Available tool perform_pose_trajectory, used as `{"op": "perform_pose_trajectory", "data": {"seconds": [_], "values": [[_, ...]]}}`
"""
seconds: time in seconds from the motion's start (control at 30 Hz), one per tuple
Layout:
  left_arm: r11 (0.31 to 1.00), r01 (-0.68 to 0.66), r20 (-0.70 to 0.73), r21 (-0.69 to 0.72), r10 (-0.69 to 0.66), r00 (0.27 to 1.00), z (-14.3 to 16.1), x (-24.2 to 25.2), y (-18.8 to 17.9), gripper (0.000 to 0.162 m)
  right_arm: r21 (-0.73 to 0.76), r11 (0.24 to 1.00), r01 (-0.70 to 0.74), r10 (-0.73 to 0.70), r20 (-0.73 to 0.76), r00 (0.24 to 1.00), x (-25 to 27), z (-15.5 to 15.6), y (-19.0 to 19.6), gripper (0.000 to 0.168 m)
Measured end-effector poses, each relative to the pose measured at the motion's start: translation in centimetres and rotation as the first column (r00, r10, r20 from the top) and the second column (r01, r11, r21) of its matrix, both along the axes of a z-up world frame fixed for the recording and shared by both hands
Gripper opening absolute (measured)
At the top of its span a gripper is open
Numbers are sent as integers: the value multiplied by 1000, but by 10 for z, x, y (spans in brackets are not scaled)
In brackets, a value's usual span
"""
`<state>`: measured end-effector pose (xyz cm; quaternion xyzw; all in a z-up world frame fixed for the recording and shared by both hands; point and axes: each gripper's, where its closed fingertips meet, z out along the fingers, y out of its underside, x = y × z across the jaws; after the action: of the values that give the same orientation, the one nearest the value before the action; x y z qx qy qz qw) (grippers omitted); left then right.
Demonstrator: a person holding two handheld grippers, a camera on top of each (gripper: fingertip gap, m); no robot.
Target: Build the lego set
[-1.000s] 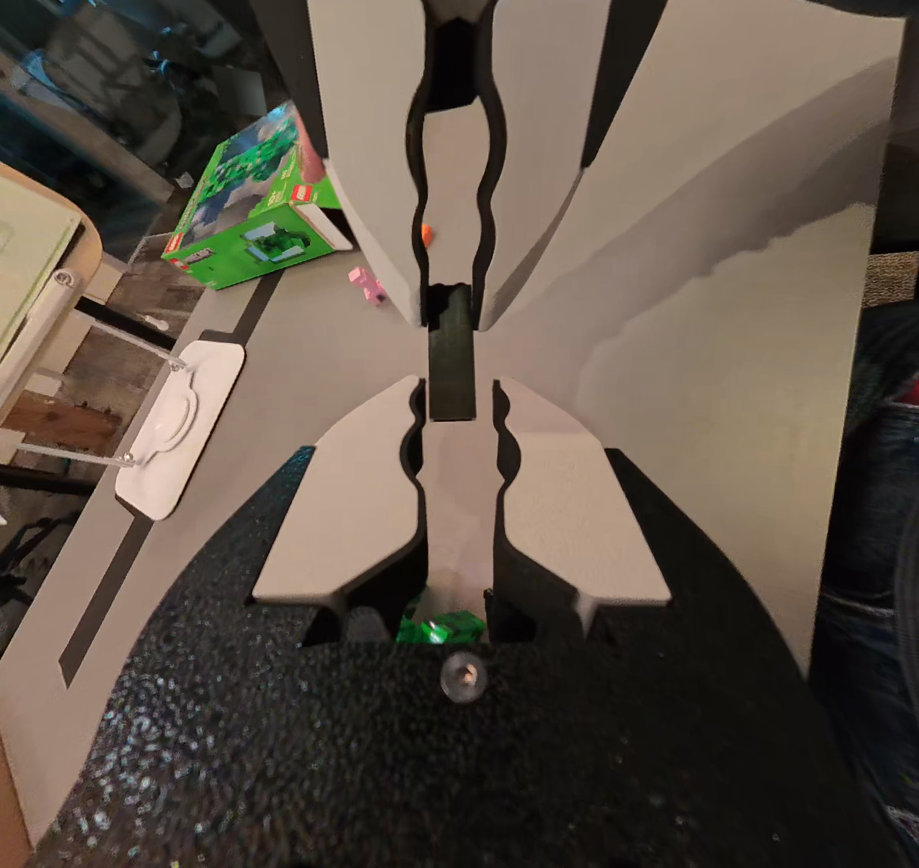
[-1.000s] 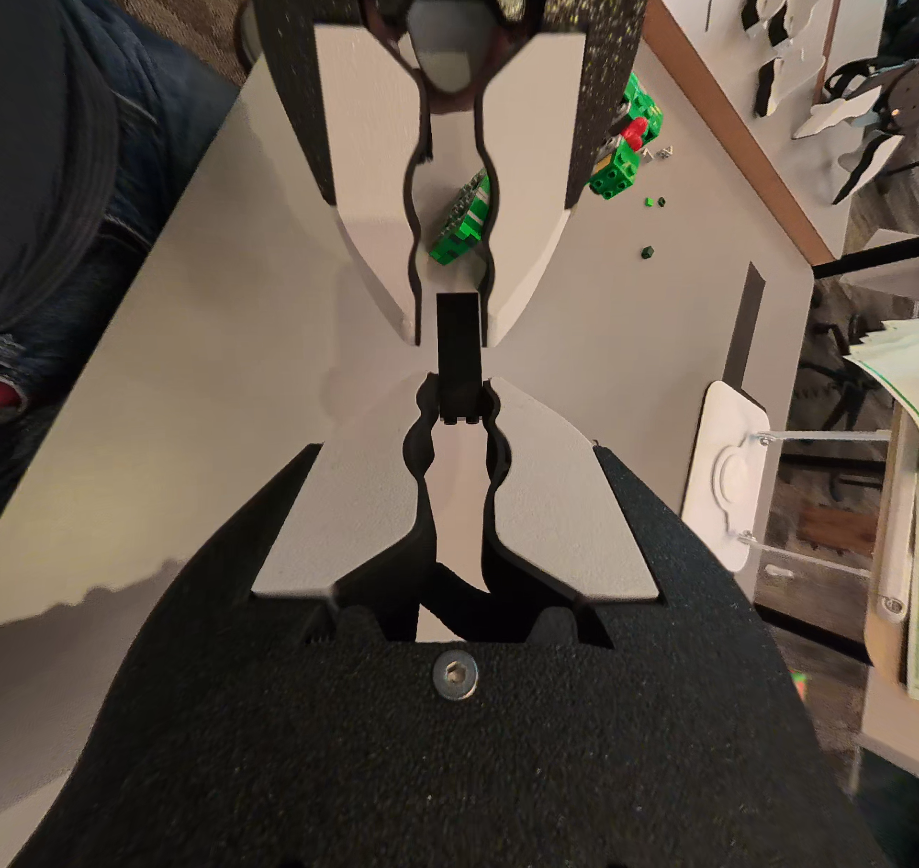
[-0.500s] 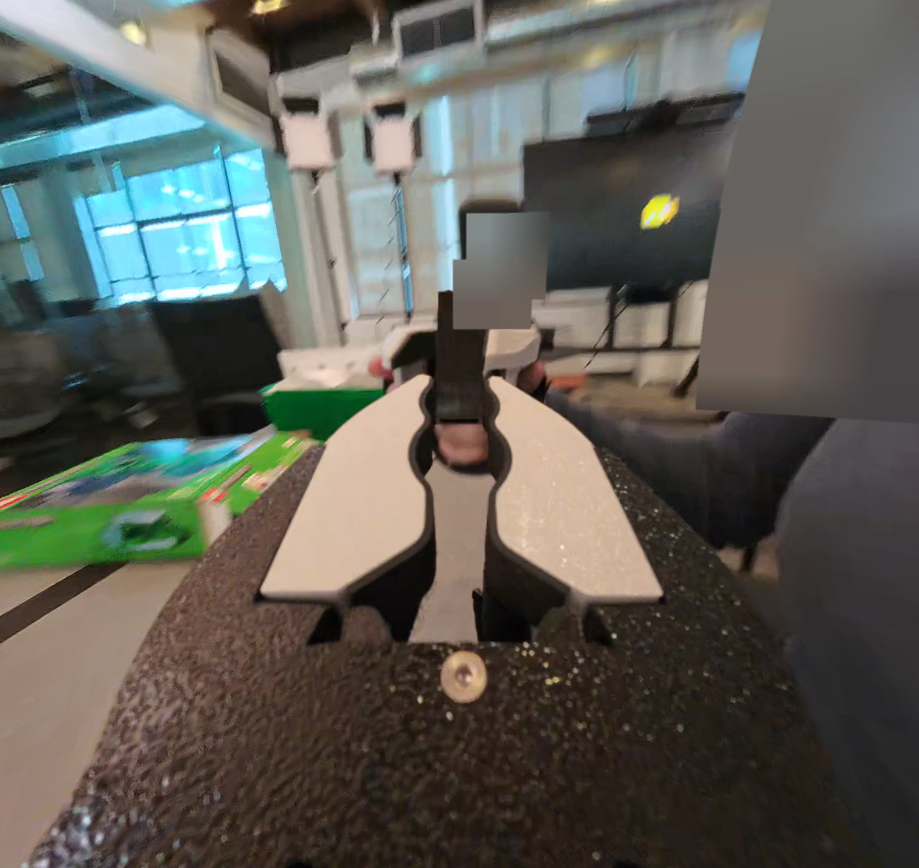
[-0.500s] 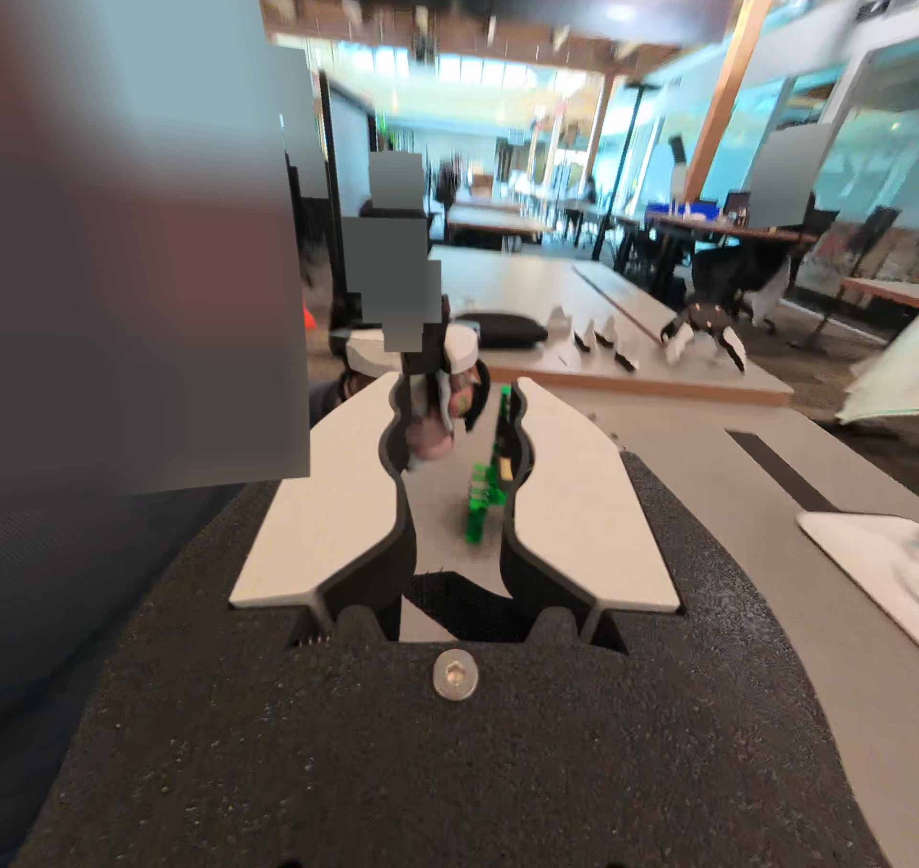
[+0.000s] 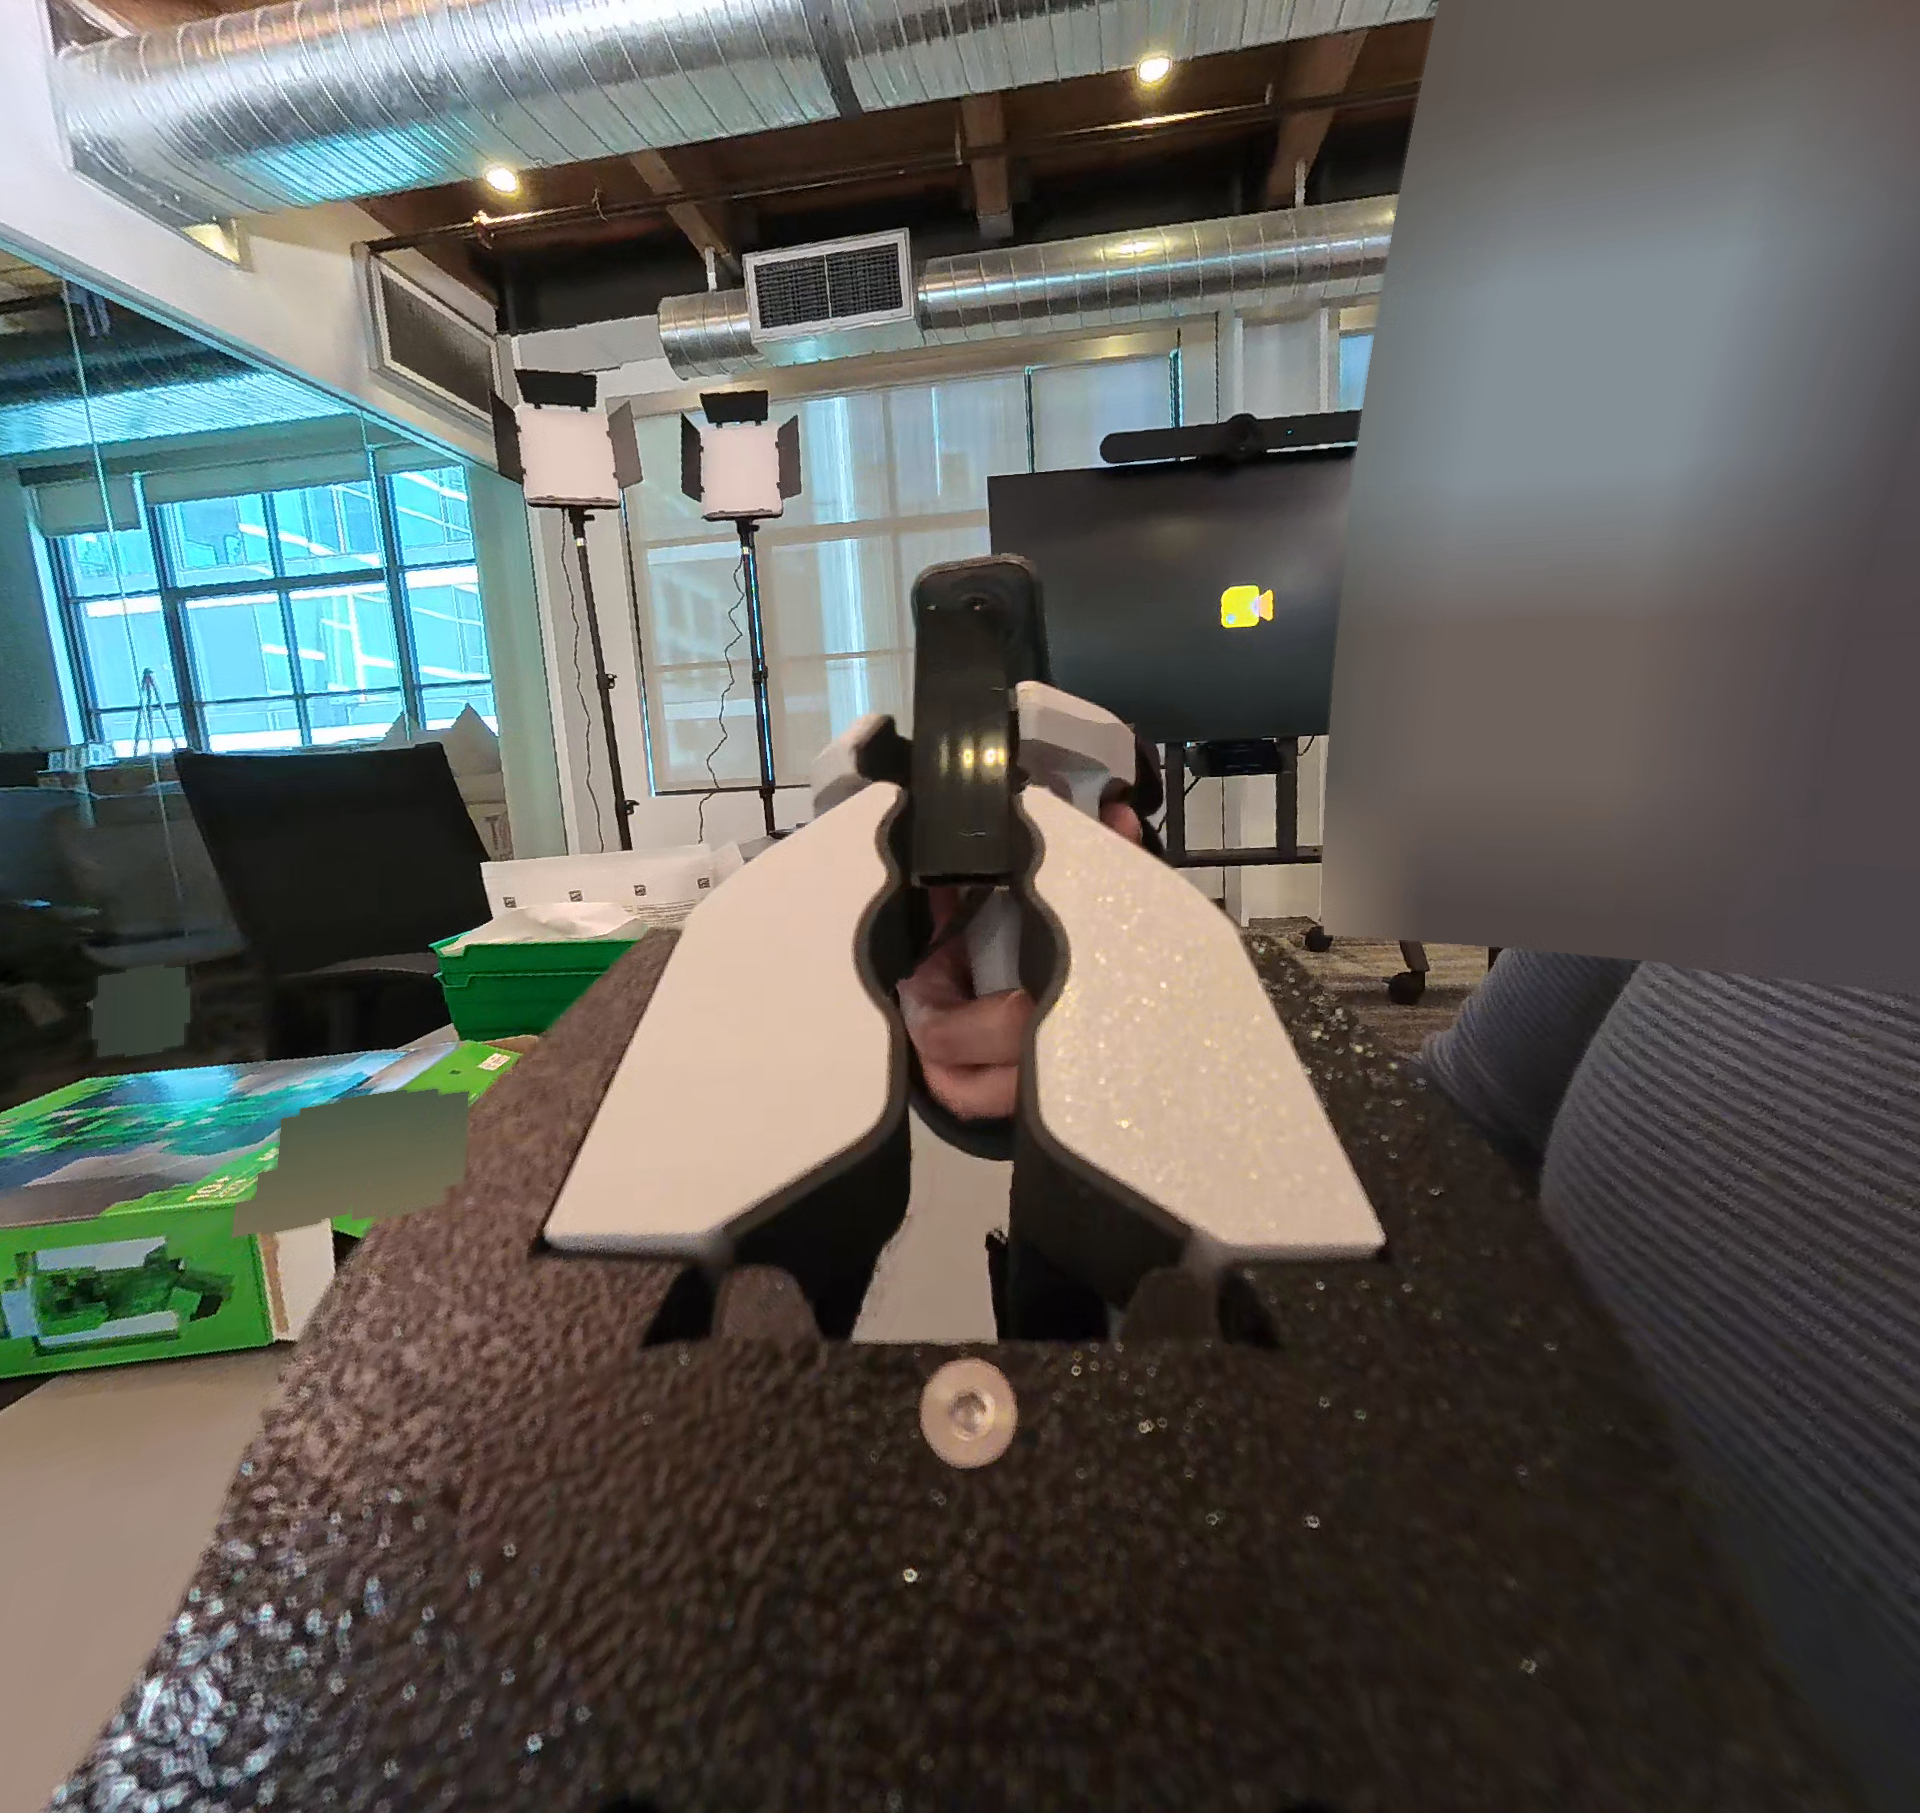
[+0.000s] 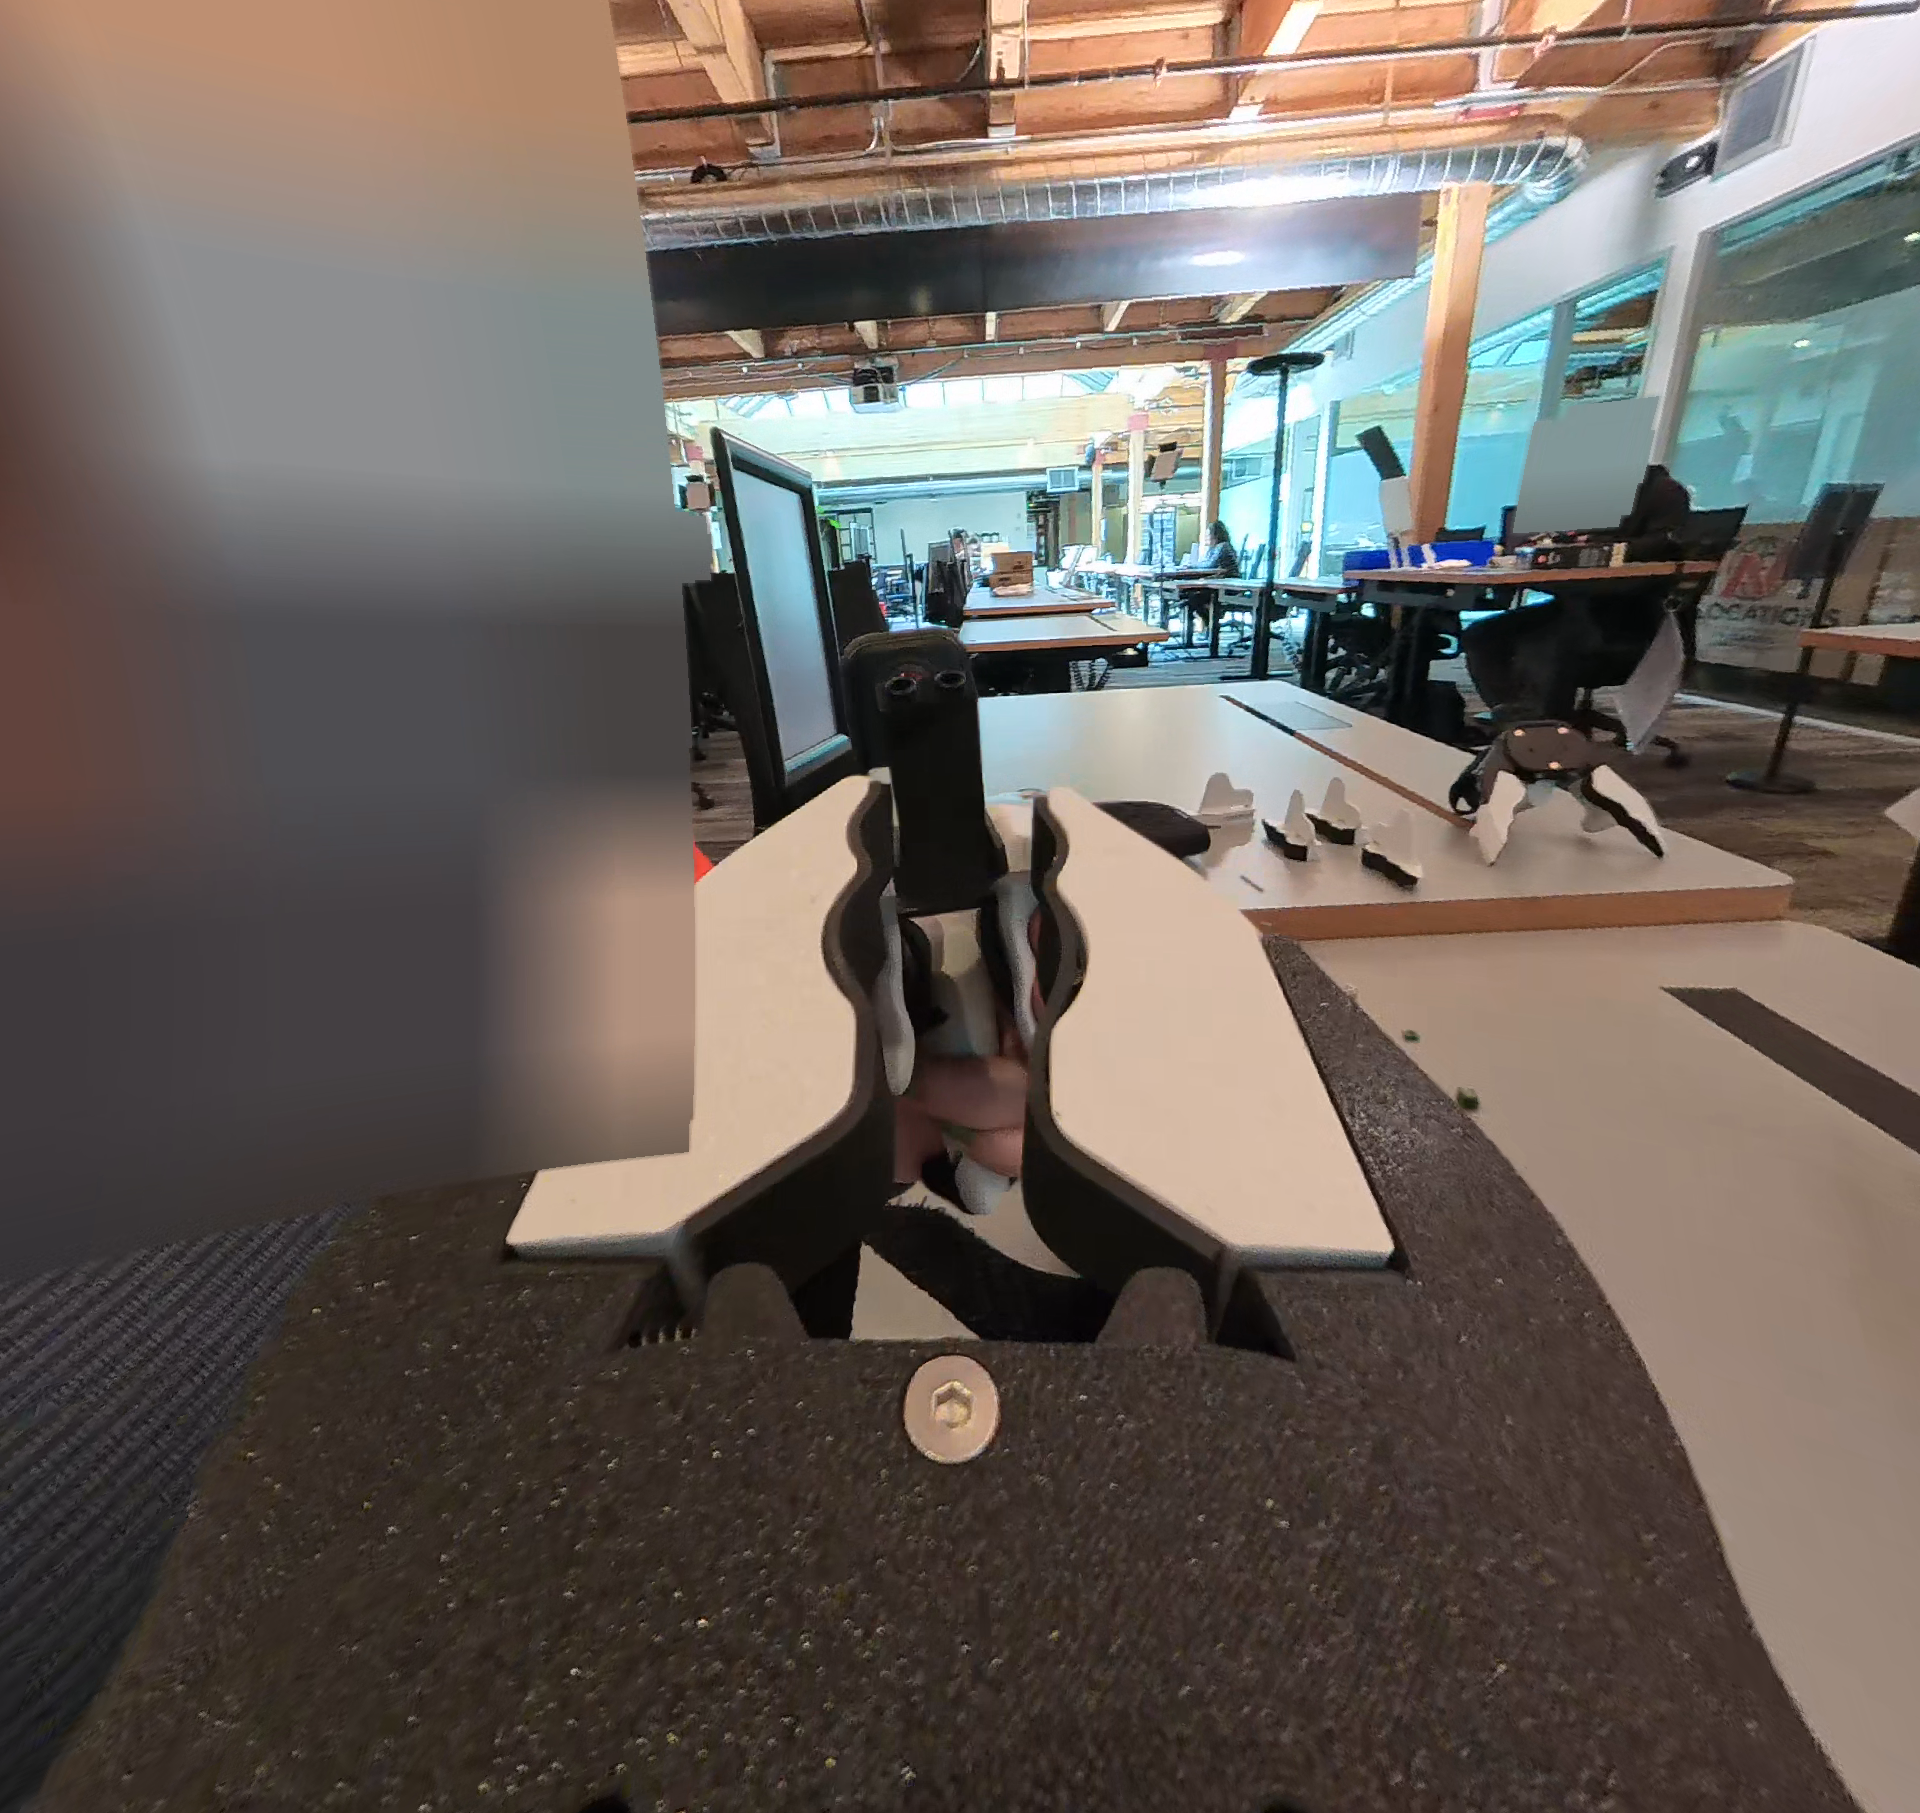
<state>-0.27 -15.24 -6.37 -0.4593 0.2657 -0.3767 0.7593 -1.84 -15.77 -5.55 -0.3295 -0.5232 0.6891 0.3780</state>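
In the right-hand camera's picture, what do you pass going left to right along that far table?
White finger pieces → spare gripper lying on the far table → black office chair behind.

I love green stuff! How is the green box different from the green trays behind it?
The green box has pictures on it; the green trays are plain. The box is one carton lying nearer; the trays are stacked, with white paper on top. Both are bright green.

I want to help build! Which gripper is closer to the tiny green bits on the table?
Probably right. The green bits lie on the table just beside the right gripper; the left gripper view shows only the green box, no loose bits.
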Motion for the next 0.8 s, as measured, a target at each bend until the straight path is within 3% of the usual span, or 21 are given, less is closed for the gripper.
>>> {"op": "perform_pose_trajectory", "data": {"seconds": [0.33,0.47,0.57,0.67,0.8], "values": [[999,-3,-5,-35,3,1000,-9,-5,-3,16,58,997,-46,46,-4,999,-8,-7,-10,16],[990,11,-98,-142,-25,995,-22,-14,-19,48,89,996,11,-11,0,1000,-15,-17,-3,16],[986,-116,-163,-123,95,982,-28,-45,-36,40,157,980,120,-133,73,988,-32,-45,16,16],[950,-301,-206,-78,280,938,-28,-90,-48,36,152,981,119,-145,174,974,-53,-79,21,16],[813,-578,-347,-74,522,779,-55,-158,-45,37,149,983,106,-144,277,950,-87,-121,22,16]]}}
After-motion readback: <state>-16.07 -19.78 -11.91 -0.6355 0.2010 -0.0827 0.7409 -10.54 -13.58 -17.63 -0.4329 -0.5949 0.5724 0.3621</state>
